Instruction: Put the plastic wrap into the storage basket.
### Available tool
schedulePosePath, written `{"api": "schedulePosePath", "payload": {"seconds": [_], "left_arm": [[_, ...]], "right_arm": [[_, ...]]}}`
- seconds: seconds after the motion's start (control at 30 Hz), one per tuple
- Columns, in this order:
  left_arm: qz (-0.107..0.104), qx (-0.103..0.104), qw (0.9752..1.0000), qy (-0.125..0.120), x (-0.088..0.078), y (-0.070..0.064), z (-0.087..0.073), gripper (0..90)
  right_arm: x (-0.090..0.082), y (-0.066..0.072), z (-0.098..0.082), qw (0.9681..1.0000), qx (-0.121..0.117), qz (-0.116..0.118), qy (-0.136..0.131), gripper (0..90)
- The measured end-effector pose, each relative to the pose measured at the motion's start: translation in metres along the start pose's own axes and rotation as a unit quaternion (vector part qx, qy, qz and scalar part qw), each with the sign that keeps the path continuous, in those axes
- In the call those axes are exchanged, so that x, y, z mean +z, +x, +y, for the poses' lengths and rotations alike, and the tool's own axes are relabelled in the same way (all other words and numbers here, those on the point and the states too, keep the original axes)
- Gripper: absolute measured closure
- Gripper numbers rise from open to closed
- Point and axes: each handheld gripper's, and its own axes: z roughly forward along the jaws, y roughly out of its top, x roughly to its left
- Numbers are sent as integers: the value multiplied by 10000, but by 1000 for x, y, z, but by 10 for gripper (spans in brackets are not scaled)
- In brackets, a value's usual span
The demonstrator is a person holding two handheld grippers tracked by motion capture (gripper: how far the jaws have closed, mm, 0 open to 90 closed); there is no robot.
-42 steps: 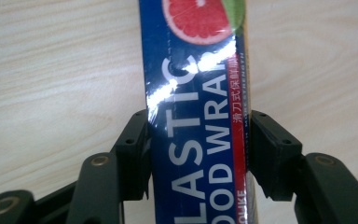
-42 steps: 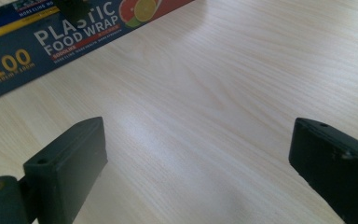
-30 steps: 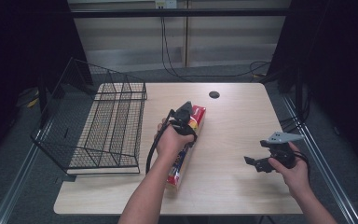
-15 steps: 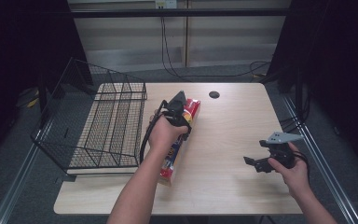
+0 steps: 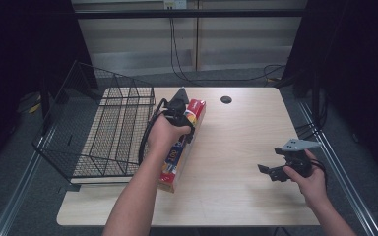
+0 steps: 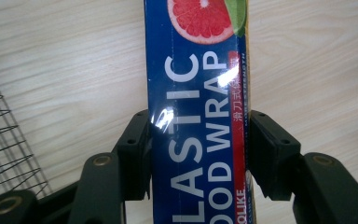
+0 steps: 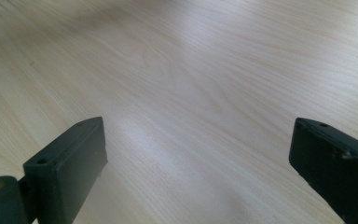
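Observation:
A long blue and red plastic food wrap box (image 5: 173, 162) hangs lengthwise above the wooden table (image 5: 241, 132), just right of the wire rack. My left gripper (image 5: 181, 114) is shut on it near its far end. In the left gripper view both black pads (image 6: 137, 149) press the sides of the box (image 6: 196, 93), and light wood shows beneath it. At the table's right side my right gripper (image 5: 270, 172) is held low over bare wood. Its jaws stand wide open in the right gripper view (image 7: 200, 158), with nothing between them.
A black wire rack (image 5: 113, 132) covers the left part of the table, with one side folded outward past the edge. A dark round cable hole (image 5: 226, 100) sits near the table's far edge. Rack wires (image 6: 0, 140) show left of the box.
My left hand has carried the box up and to the left, closer to the wire rack. The right hand and its gripper have stayed where they were.

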Motion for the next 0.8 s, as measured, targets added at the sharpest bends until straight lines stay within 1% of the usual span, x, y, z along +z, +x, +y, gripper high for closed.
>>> {"api": "schedulePosePath", "payload": {"seconds": [0.1, 0.13, 0.23, 0.27, 0.33, 0.43, 0.5, 0.53, 0.57, 0.67, 0.73, 0.8], "left_arm": [[1, -42, 10000, 5, -4, 1, 0, 467], [-23, -70, 10000, -37, -8, 3, -1, 467], [-14, -58, 10000, -58, -11, 5, -1, 466], [-8, -82, 10000, -51, -13, 5, -1, 466], [12, -45, 10000, -14, -18, 8, -1, 466], [-18, -89, 10000, -32, -22, 9, -1, 466], [2, -91, 10000, -16, -25, 10, -2, 466], [17, -120, 9999, -48, -28, 12, -2, 466], [20, -72, 10000, -18, -30, 13, -2, 467], [-18, -118, 9999, -61, -34, 16, -3, 466], [45, -117, 9999, -65, -36, 17, -3, 466], [66, -143, 9999, -58, -40, 19, -3, 466]], "right_arm": [[0, 0, 0, 10000, -10, -18, -4, 38], [0, 0, 0, 10000, -2, -8, -4, 38], [0, 1, 0, 10000, 3, -21, -6, 38], [-1, 1, 0, 10000, 21, -9, 6, 38], [0, 1, 0, 10000, -15, -24, 2, 38], [0, 1, 0, 10000, 12, -17, 21, 38], [0, 0, 0, 10000, 12, -26, -4, 38], [-1, 0, 0, 10000, 15, -22, 1, 38], [-1, 0, 0, 10000, 14, -29, -5, 38], [-1, 0, 0, 10000, 10, -50, -19, 38], [-1, 0, 0, 10000, 4, -56, -18, 38], [-1, 0, 0, 10000, 14, -48, -9, 38]]}}
